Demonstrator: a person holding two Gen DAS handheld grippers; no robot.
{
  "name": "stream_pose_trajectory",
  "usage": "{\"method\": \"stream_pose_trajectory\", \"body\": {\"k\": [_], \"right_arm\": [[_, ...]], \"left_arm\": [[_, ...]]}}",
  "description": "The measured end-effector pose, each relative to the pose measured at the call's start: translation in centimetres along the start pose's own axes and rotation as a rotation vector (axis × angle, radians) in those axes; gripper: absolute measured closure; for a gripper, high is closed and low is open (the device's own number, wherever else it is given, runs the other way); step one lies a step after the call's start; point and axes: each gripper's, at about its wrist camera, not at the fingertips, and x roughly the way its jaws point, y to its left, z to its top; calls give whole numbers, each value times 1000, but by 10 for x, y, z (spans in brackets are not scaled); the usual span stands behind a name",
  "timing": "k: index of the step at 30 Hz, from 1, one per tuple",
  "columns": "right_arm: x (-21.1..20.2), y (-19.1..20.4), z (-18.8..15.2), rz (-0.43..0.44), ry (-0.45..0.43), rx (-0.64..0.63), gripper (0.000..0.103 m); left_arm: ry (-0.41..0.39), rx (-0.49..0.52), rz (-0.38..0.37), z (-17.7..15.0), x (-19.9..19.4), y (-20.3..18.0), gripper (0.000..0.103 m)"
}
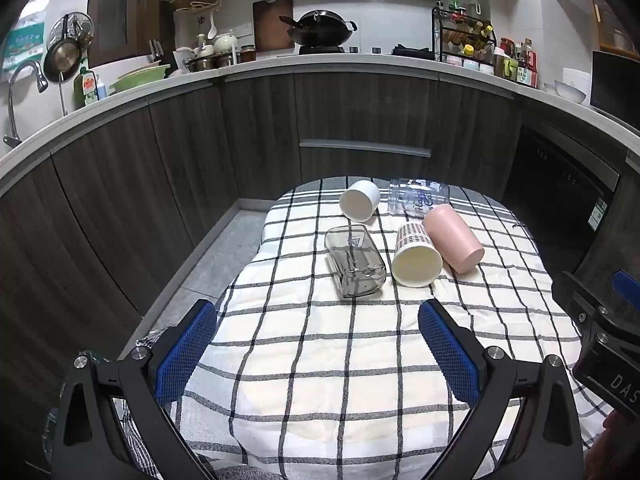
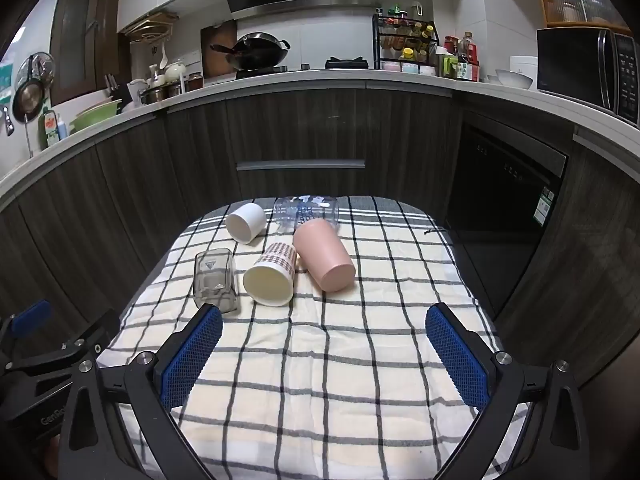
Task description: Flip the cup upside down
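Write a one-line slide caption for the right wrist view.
Open right tongs hover over a checked cloth where five cups lie on their sides, none flipped yet.

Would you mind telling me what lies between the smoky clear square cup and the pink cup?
The checked paper cup lies on its side between the square cup and the pink cup, touching the pink one; both wrist views show it.

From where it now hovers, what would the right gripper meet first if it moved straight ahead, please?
Probably the checked cloth first; beyond it, likely the patterned paper cup, lying on its side just left of the right gripper line. Depth is unclear.
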Motion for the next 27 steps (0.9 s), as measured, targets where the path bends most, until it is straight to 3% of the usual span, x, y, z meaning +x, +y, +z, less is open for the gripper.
{"method": "stream_pose_trajectory", "body": {"k": [27], "right_arm": [[2, -2, 1, 0, 7, 2, 1]], "left_arm": [[6, 4, -3, -1, 0, 0, 0]]}}
